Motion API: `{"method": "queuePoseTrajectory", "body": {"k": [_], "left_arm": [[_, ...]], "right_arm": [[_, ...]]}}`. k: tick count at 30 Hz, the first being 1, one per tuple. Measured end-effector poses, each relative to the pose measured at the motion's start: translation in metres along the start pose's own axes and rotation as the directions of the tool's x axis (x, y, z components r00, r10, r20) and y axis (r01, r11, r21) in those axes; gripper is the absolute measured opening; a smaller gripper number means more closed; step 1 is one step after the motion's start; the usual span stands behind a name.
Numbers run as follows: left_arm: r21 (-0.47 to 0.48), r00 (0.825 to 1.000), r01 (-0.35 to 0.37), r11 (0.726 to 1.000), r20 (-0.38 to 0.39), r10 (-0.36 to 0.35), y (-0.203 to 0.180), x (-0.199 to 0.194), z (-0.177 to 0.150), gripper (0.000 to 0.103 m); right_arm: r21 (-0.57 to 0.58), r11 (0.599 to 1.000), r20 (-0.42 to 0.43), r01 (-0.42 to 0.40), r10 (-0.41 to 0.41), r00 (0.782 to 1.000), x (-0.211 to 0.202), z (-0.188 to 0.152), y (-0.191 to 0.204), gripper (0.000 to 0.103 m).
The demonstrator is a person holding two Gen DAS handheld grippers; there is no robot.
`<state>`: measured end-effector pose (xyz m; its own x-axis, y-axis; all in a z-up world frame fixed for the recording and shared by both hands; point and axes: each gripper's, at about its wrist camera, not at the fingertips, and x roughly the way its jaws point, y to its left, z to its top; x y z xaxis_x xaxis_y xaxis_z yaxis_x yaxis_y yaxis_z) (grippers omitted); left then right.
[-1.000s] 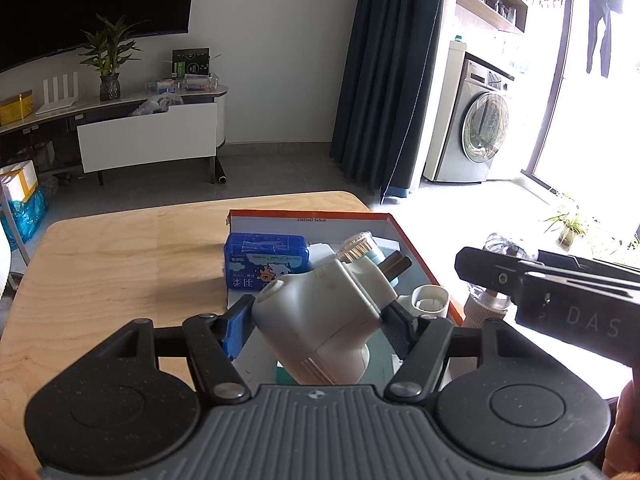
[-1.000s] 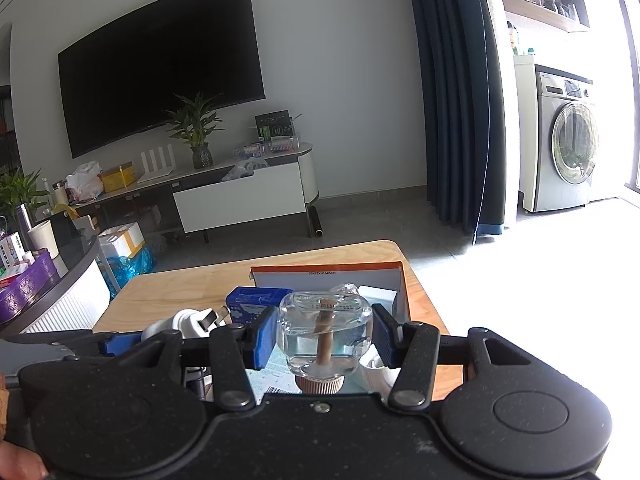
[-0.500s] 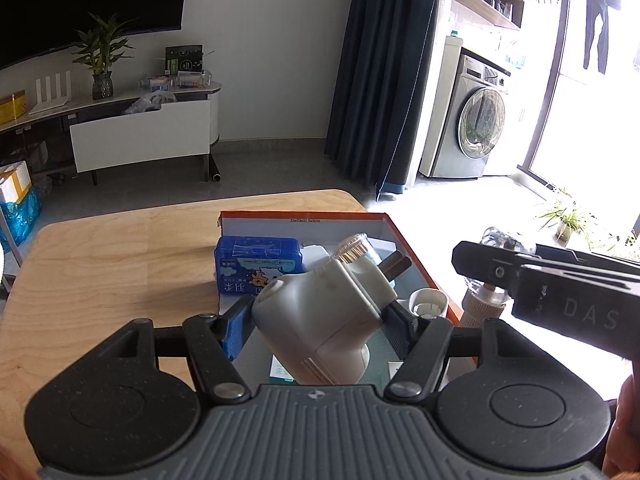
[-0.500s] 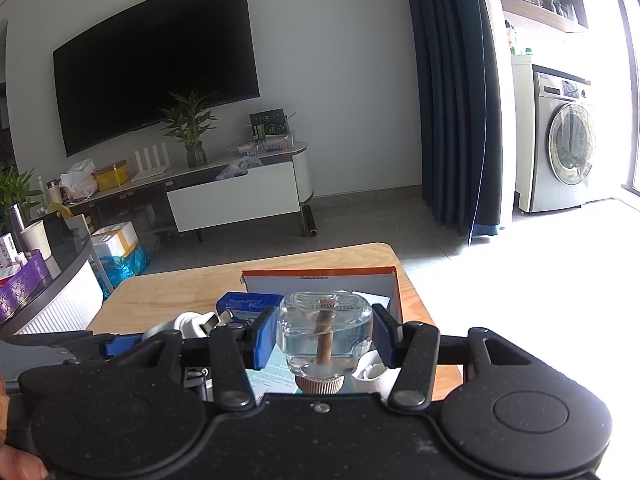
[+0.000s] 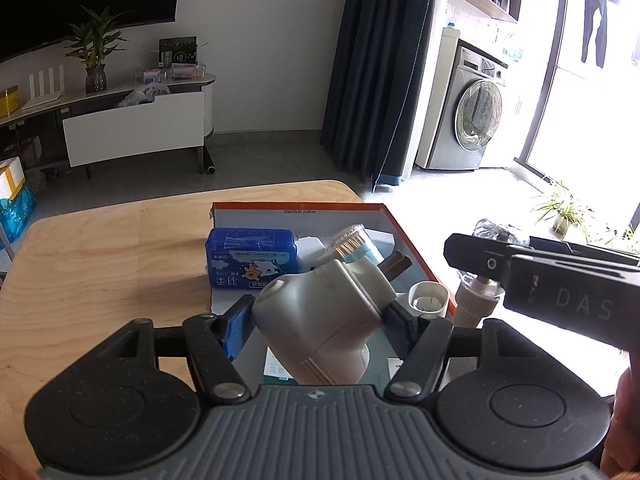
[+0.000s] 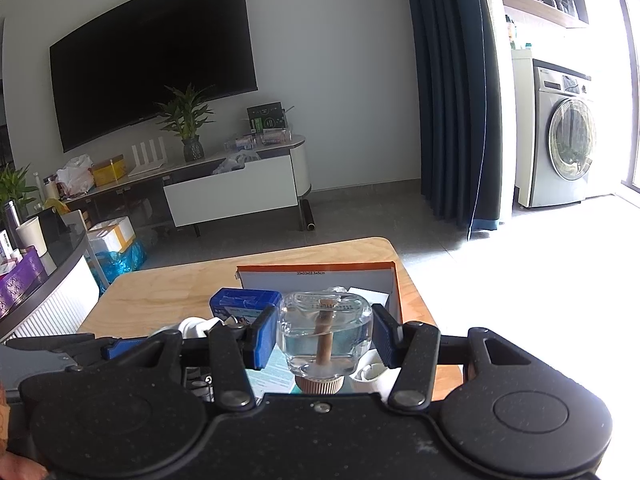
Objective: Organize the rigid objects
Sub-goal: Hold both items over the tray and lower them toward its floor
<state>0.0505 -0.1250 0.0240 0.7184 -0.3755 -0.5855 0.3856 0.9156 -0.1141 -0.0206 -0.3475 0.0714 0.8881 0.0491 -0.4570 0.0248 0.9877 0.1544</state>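
Note:
My left gripper is shut on a white plug-in device with two metal prongs, held over the orange-rimmed box. The box holds a blue case, a jar of cotton swabs and a small white cup. My right gripper is shut on a clear glass bottle, upside down, with a tan ribbed cap and a wooden wick inside. In the left wrist view the right gripper hangs at the box's right side with the bottle's cap below it.
The box sits on a light wooden table with a rounded far edge. Beyond lie grey floor, a white TV cabinet with a plant, a dark curtain and a washing machine. A glass-topped side table stands at the left.
Both grippers keep their grips and stay almost still. The view has drifted slightly, so the box and room sit a little to the left in both frames.

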Motion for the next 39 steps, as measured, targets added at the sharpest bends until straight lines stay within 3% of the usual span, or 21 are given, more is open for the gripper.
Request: {"method": "queuePoseTrajectory", "body": {"k": [39], "left_arm": [[0.005, 1.0, 0.013, 1.0, -0.023, -0.012, -0.005, 0.012, -0.003, 0.068]], "right_arm": [[-0.001, 1.0, -0.018, 0.005, -0.005, 1.0, 0.012, 0.002, -0.004, 0.06]]}}
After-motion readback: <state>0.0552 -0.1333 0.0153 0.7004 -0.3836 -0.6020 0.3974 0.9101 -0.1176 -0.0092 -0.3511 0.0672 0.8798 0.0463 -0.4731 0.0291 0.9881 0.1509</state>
